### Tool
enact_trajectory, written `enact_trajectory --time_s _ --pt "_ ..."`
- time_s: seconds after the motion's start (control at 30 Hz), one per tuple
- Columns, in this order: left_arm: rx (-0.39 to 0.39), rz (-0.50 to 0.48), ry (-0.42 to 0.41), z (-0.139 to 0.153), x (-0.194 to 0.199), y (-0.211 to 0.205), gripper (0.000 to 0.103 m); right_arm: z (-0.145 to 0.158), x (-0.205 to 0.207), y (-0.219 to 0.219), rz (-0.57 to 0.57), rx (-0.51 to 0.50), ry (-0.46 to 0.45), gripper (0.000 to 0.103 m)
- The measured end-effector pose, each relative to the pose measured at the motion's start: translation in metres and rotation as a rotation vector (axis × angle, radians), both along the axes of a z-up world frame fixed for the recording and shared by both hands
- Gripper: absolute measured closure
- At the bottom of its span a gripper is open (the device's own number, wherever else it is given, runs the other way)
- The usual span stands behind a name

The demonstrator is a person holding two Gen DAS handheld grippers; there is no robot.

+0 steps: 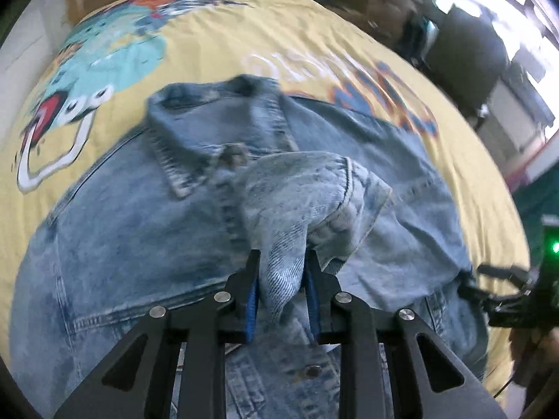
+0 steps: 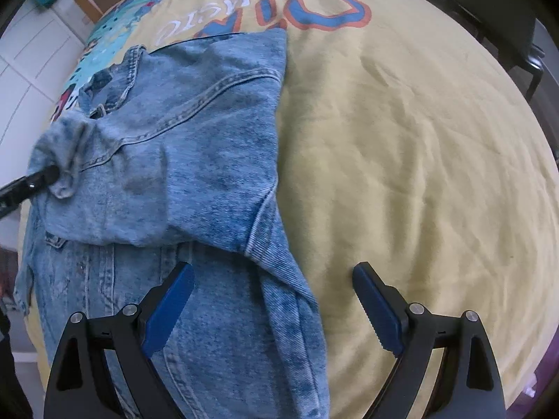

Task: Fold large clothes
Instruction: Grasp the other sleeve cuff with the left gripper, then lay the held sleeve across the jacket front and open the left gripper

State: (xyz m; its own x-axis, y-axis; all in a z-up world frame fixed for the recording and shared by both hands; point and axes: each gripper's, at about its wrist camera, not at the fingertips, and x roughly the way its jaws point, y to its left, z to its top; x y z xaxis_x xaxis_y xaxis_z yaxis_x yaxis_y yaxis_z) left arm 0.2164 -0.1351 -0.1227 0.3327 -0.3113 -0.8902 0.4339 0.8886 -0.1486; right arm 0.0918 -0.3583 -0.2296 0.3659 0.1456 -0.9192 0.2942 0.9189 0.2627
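The denim jacket (image 1: 139, 216) lies front-up on a yellow printed bedsheet (image 2: 401, 139), collar (image 1: 209, 129) at the far end. One sleeve (image 2: 157, 174) is drawn across the chest, its cuff (image 1: 297, 202) pinched in the left hand-held gripper (image 1: 281, 289). The right hand-held gripper (image 2: 272, 310) hovers spread wide and empty over the jacket's near right edge. The bunched cuff could slip out, since only a thick wad is caught. Releasing it crooked would likely leave the sleeve rumpled. The heavy denim may spring back, and dragging it could shift the body.
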Motion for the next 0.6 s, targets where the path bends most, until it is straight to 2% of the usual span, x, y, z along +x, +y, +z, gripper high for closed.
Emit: enact_trajectory --time_s 0.1,0.2,0.27,0.37,0.4,0.43,0.47,0.53,0.6 --pt "-0.052 0.085 0.061 -0.011 0.011 0.022 0.077 -0.002 0.001 0.005 0.009 -0.001 0.006 0.010" --pt "-0.026 0.136 0.097 -0.020 0.009 0.038 0.077 -0.003 0.002 0.009 0.024 -0.010 0.015 0.010" --pt "-0.014 0.160 0.097 -0.024 0.007 0.049 0.073 -0.004 0.003 0.010 0.026 -0.014 0.021 0.010" --pt "-0.017 0.188 0.105 -0.022 0.007 0.066 0.054 -0.004 0.003 0.009 0.023 -0.015 0.023 0.010" --pt "-0.011 0.195 0.101 -0.019 0.006 0.071 0.042 -0.003 0.003 0.009 0.024 -0.018 0.024 0.010" --pt "-0.005 0.204 0.086 -0.015 0.006 0.077 0.033 -0.003 0.004 0.010 0.024 -0.020 0.024 0.010" --pt "0.005 0.210 0.072 -0.010 -0.002 0.082 0.029 -0.003 0.004 0.011 0.026 -0.022 0.026 0.010" --pt "0.016 0.223 0.049 0.000 -0.006 0.092 0.009 -0.003 0.006 0.012 0.028 -0.026 0.026 0.010" --pt "0.002 0.228 0.023 0.011 -0.013 0.102 0.001 -0.001 0.008 0.013 0.029 -0.028 0.024 0.010"
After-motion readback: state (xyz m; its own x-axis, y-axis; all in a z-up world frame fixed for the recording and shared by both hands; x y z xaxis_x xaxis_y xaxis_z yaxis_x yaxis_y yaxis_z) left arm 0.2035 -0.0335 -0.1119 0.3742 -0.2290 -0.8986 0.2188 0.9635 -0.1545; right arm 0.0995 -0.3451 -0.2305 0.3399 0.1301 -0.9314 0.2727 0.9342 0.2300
